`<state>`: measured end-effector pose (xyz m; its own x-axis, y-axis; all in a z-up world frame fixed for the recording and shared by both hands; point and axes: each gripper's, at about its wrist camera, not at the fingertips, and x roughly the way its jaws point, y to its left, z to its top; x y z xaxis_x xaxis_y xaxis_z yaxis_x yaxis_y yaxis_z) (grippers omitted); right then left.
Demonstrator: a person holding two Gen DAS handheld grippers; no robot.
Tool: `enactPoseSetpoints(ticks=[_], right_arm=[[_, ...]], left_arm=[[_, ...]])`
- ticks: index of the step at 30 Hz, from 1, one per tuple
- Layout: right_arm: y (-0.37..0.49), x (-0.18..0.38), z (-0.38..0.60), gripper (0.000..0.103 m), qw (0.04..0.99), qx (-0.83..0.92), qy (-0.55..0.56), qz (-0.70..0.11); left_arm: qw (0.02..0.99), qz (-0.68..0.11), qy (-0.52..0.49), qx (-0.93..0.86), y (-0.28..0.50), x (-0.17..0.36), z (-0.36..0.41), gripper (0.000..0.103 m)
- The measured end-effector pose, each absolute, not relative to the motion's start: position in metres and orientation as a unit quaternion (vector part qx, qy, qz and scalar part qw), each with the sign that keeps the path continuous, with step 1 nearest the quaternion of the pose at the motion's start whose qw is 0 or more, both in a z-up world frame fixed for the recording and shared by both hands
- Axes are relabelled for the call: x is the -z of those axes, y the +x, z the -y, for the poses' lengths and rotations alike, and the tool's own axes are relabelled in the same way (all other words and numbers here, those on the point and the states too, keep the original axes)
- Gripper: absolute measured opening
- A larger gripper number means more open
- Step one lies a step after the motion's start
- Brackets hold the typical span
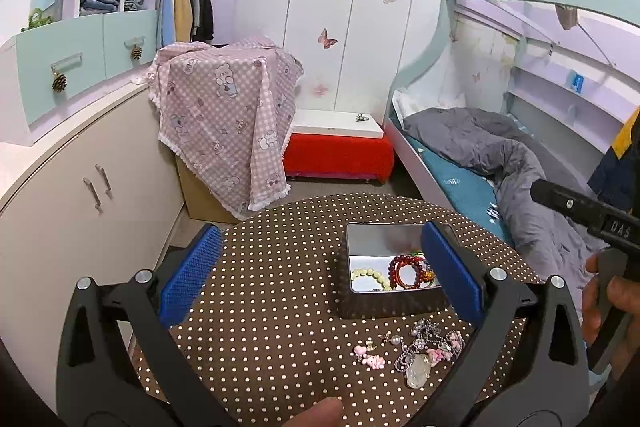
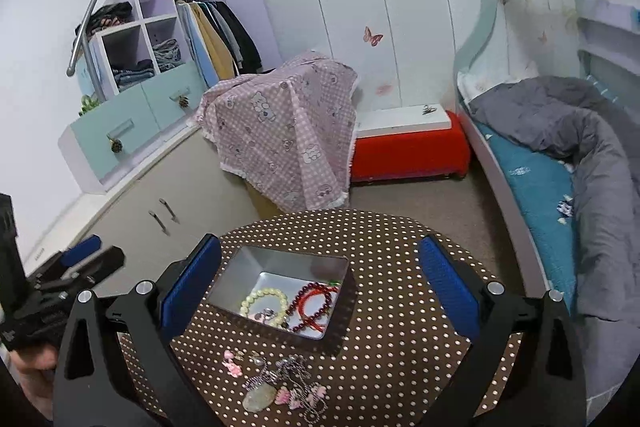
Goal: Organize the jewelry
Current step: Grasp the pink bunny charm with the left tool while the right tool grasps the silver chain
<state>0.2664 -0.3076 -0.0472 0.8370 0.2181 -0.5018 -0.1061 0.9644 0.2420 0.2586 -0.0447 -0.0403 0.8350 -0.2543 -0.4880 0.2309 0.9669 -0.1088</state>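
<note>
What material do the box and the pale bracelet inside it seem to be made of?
The box: likely metal, since its grey inner walls shine and reflect; the outside is dark. The pale bracelet: smooth, glossy yellowish-green beads, perhaps jade, glass or plastic; the look leaves it open.

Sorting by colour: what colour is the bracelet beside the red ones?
Pale yellow-green bracelet, clearest in the right wrist view.

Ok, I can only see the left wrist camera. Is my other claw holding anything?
Observer: No. The right claw is wide open, with nothing between its pads.
Operator: What's down at the near end of the tin? The wall hides it from me.
Observer: A small pink-and-silver piece lies against the pale bead bracelet on the floor of the tin.
</note>
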Motion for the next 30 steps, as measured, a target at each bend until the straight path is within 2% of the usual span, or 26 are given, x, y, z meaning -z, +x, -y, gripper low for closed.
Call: enactPoseSetpoints(ticks=[21,30], right_arm=[[0.222,0.092,0.296,0.095,0.943,-0.070,0.066,-0.319],[0.214,0.127,0.299,0.095,0.927,-0.066,0.074,-0.361]], left_arm=[[0.944,-0.305,-0.006,0.123,0.232,0.090,0.045,0.097],[0.920,-0.368,0.021,0.135,0.241,0.138,0.071,0.095]])
